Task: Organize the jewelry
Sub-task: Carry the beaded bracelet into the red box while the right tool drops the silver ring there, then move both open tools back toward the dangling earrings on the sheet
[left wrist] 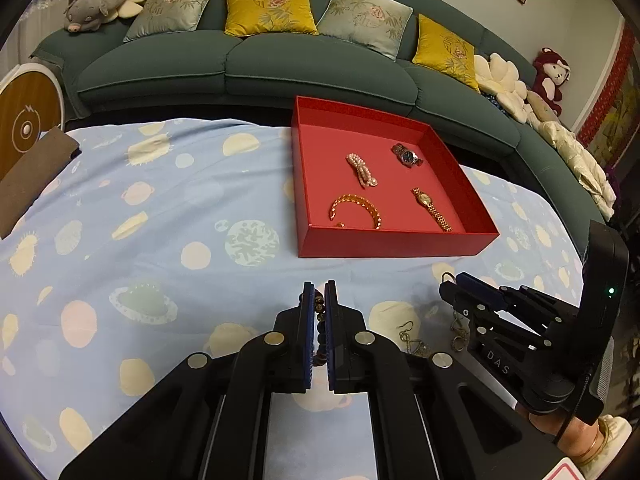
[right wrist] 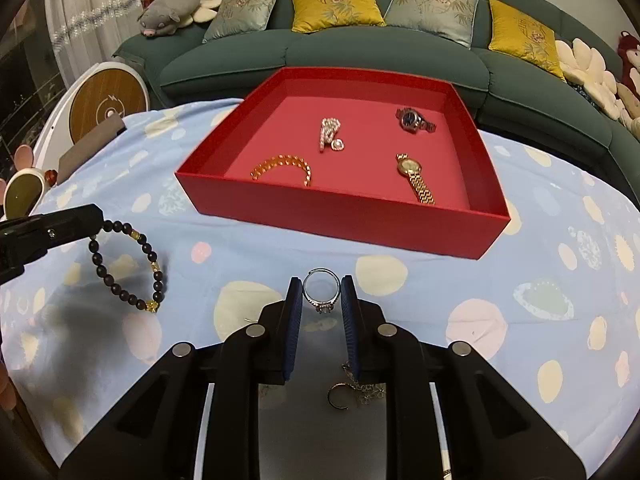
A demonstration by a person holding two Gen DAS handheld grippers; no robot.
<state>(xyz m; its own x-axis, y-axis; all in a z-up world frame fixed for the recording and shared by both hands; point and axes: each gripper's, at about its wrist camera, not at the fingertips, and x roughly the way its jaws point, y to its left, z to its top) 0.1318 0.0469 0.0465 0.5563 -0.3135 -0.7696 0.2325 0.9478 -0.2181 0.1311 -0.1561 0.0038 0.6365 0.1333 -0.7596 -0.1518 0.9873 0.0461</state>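
Green sofa (left wrist: 248, 68) behind blue planet-print cloth (left wrist: 160, 216). Red tray (right wrist: 344, 216) on cloth holds two watches, gold bracelet (right wrist: 282, 166), pearl piece. Left gripper (left wrist: 319, 300) pinches dark bead bracelet (right wrist: 132, 268), lifted above cloth. Right gripper (right wrist: 321, 296) pinches silver ring (right wrist: 321, 290) before tray.

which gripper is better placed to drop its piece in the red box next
Right, probably. The right gripper holds the ring facing the red box; the left gripper's bead bracelet dangles further left.
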